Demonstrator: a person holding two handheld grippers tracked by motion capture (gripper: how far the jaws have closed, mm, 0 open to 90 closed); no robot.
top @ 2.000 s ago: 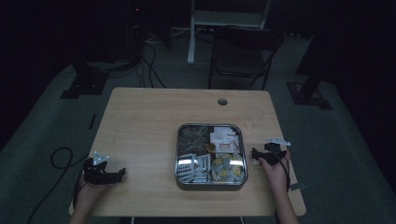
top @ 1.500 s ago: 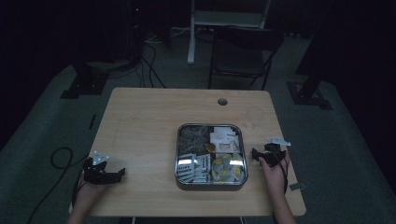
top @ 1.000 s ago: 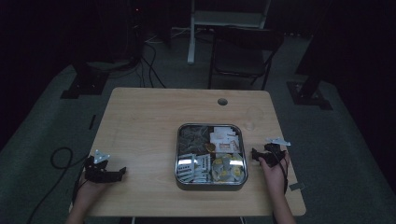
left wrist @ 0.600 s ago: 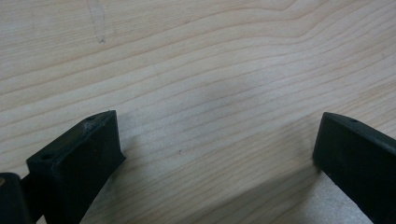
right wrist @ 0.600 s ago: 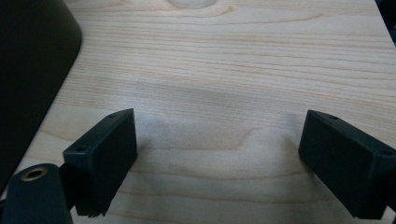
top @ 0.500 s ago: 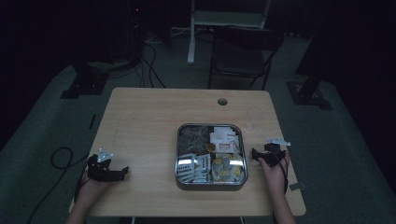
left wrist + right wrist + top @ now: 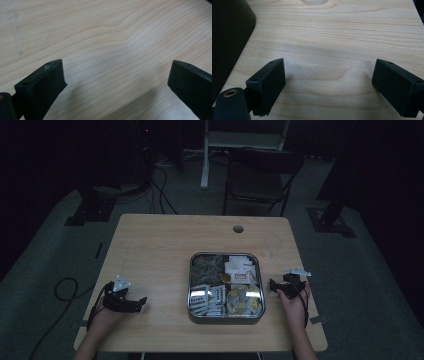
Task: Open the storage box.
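Dim room, wooden worktop (image 7: pixel 165 250). We hold a tool in each hand, both low over the near part of the worktop.

Left tool (image 7: pixel 140 302): near the left front corner, hand (image 7: pixel 107 312) behind it, grey plate on top, cable trailing off the left edge. It points right, toward the tray, and sits well apart from it. In the left gripper view its jaws stand wide, nothing between them but bare wood grain (image 7: pixel 112 50).

Right tool (image 7: pixel 272 285): just beside the tray's right wall, pointing left at it, hand (image 7: pixel 294 302) behind. In the right gripper view the jaws stand wide over bare wood, holding nothing. A dark rounded corner, most likely the tray (image 7: pixel 229 37), fills the upper left of that view, close to the left jaw; we cannot tell whether it touches.

Tray (image 7: pixel 191 285): square, metal, shiny rim, right of the worktop's centre, toward the near edge. It is packed with small packets in four groups: dark ones (image 7: pixel 206 266) far left, pale ones (image 7: pixel 240 268) far right, white striped ones (image 7: pixel 207 296) near left, yellowish ones (image 7: pixel 242 299) near right. Print too small to read.

Other marks: a round hole (image 7: pixel 238 228) in the worktop near its far edge. A folding chair (image 7: pixel 262 175) stands on the floor beyond the worktop.
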